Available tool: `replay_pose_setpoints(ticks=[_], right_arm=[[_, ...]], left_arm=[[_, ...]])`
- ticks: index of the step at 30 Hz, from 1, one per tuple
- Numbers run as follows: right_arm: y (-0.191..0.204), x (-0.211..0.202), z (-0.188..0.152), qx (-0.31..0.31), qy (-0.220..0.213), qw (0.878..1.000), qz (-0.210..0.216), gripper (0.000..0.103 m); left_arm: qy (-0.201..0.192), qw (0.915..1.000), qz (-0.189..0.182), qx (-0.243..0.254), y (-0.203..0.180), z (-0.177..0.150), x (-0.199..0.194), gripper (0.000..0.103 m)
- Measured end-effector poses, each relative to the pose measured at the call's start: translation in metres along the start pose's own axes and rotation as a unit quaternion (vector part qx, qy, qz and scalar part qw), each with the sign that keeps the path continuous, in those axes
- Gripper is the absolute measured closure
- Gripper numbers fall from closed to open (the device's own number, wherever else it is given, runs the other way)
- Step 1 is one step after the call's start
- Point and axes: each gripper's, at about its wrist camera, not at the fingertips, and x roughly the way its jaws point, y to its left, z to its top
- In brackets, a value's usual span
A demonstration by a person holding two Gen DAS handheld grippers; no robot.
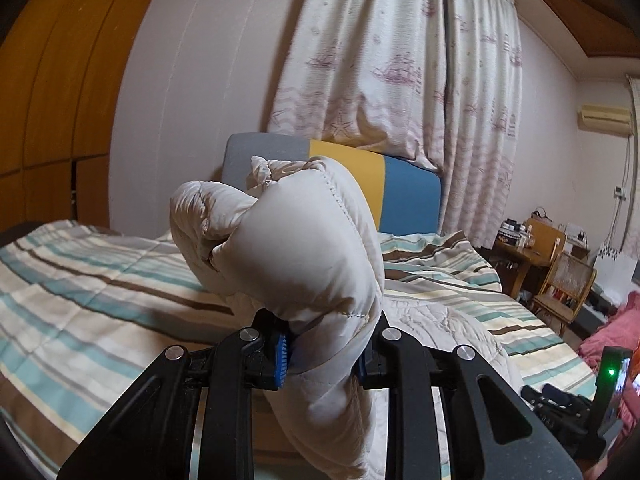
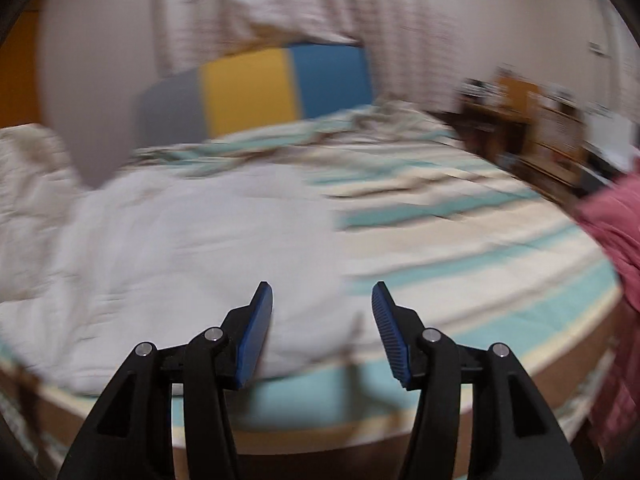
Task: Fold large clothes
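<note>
A cream quilted down jacket point(image 1: 296, 256) is bunched up in my left gripper point(image 1: 322, 354), which is shut on a fold of it and holds it above the striped bed point(image 1: 80, 280). In the blurred right wrist view the rest of the jacket point(image 2: 180, 248) lies spread on the left part of the bed point(image 2: 460, 240). My right gripper point(image 2: 322, 332) is open and empty, above the jacket's near edge at the bed's front edge.
A grey, yellow and blue headboard point(image 1: 400, 196) stands at the back under patterned curtains point(image 1: 400, 60). A wooden desk and chair point(image 1: 552, 264) stand at the right. A pink garment point(image 2: 616, 232) lies at the bed's right edge. A wooden wardrobe point(image 1: 48, 92) is at the left.
</note>
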Motion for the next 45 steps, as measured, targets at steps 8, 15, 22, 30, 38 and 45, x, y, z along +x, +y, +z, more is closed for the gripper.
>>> replay_pose_setpoints(ticks=[8,15,22,30,38,45], right_arm=[[-0.021,0.024,-0.004,0.025,0.057,0.998,0.029,0.05],[-0.052,-0.001,0.007,0.075,0.008,0.997,0.027,0.04],[-0.086,0.001,0.005,0.074,0.031,0.997,-0.021,0.04],[-0.106,0.006,-0.003,0.096,0.052,0.994,-0.015,0.04],[-0.111,-0.002,0.006,0.108,0.039,0.993,0.021,0.04],[-0.093,-0.022,0.034,0.098,0.0,0.989,0.113,0.038]], left_arm=[[0.009,0.998,-0.03,0.054,-0.054,0.0,0.019,0.079],[0.022,0.9923,-0.054,0.109,-0.104,-0.013,0.042,0.078],[0.036,0.9844,-0.093,0.144,-0.145,-0.029,0.062,0.078],[0.053,0.9646,-0.149,0.211,-0.2,-0.062,0.076,0.078],[0.138,0.9306,-0.247,0.232,-0.22,-0.122,0.109,0.078],[0.16,0.9238,-0.279,0.208,-0.212,-0.134,0.121,0.075]])
